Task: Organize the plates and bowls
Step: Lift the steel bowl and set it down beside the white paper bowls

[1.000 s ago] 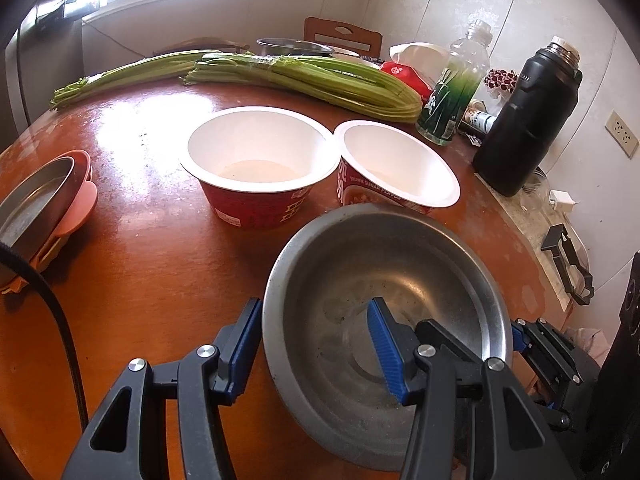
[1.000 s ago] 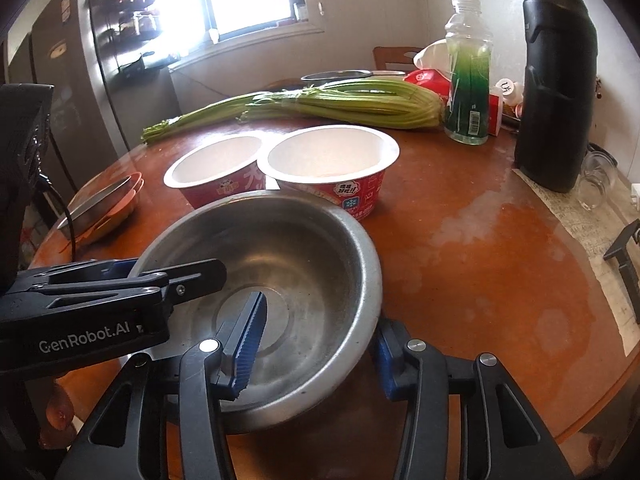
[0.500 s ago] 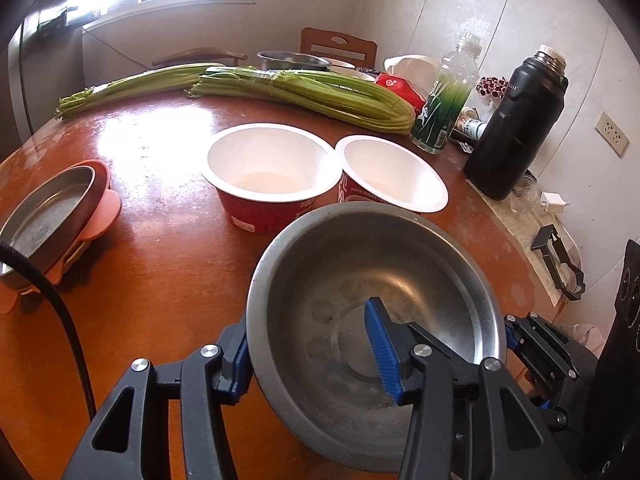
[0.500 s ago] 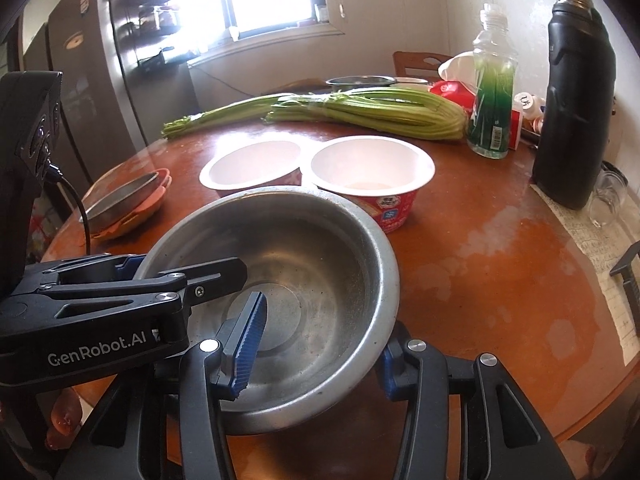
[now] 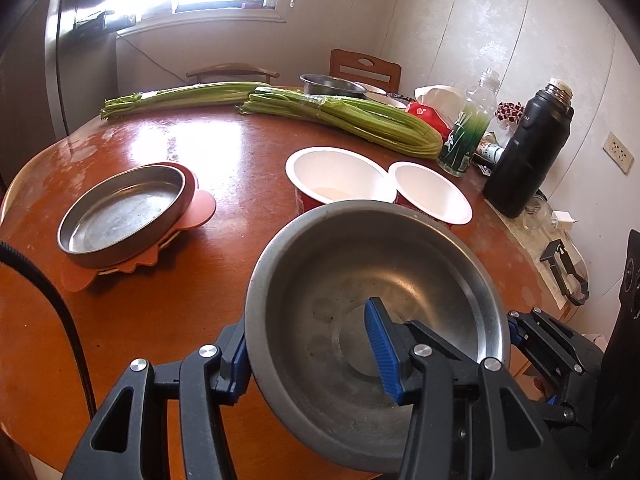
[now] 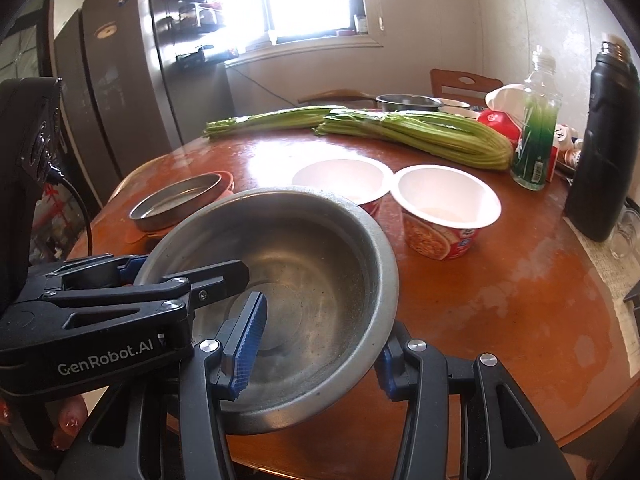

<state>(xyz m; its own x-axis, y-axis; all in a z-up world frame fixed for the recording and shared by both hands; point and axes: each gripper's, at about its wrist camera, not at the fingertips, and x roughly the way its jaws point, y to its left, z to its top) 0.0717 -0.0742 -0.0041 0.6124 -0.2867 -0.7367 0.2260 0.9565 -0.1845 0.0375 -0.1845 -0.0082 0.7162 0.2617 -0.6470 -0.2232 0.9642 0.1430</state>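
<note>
A large steel bowl [image 5: 372, 280] [image 6: 304, 248] is held above the round table's near edge. My left gripper [image 5: 308, 352] is shut on its left wall, one finger inside, one outside. My right gripper [image 6: 316, 344] is shut on its right wall the same way. Two white paper noodle bowls [image 5: 336, 176] [image 5: 432, 192] stand side by side just beyond it. A shallow steel plate [image 5: 120, 212] rests on a pink plate at the left.
Two celery bunches [image 5: 344, 116] lie across the far side. A green-filled bottle [image 5: 468, 128] and a black thermos [image 5: 528, 152] stand at the right. A steel pan [image 5: 330, 84] sits at the back. A fridge [image 6: 104, 100] stands left.
Both grippers have lifted the steel bowl off the table and drawn it back toward the near edge. The left gripper closed on the bowl's wall. More of the table shows.
</note>
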